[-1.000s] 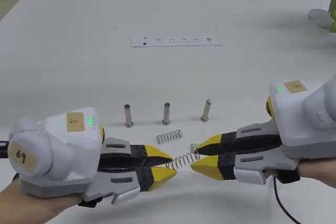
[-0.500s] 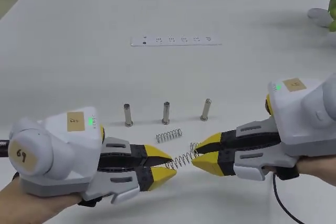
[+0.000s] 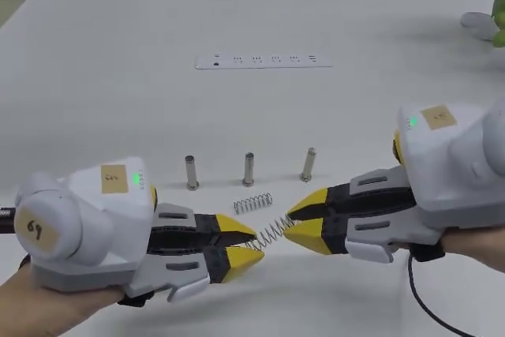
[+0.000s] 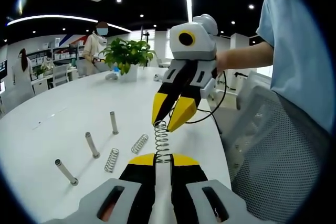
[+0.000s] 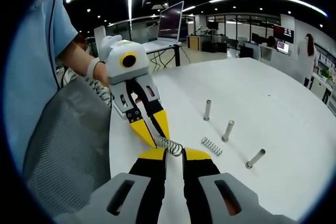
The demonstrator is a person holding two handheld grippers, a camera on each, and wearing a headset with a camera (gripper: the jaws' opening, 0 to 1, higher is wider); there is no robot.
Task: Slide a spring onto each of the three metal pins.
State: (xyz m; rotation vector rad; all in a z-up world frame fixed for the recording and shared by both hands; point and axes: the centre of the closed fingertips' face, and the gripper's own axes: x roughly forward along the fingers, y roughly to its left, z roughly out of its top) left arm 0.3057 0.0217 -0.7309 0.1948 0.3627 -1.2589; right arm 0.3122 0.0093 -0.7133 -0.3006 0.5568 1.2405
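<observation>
Three metal pins (image 3: 190,173) (image 3: 249,170) (image 3: 308,165) stand upright in a row on the white table. One spring (image 3: 272,232) spans the gap between my two grippers. My left gripper (image 3: 251,245) is shut on its near end, seen in the left gripper view as the spring (image 4: 162,141) rising from the left gripper (image 4: 163,157). My right gripper (image 3: 291,224) grips the other end, with the spring (image 5: 169,145) lying across the right gripper (image 5: 175,153). Loose springs (image 4: 111,159) (image 4: 139,143) lie on the table beside the pins (image 4: 92,145); one loose spring (image 3: 252,204) lies below the middle pin.
A white power strip (image 3: 264,61) lies farther back on the table (image 3: 118,76). A potted plant (image 4: 126,59) stands at the far right table edge. A person stands beyond the table in the left gripper view. A black cable (image 3: 422,297) trails from my right gripper.
My right gripper has shifted a little left and up, closer to the left one, so the spring between them sits steeper. The left gripper and the pins have stayed put.
</observation>
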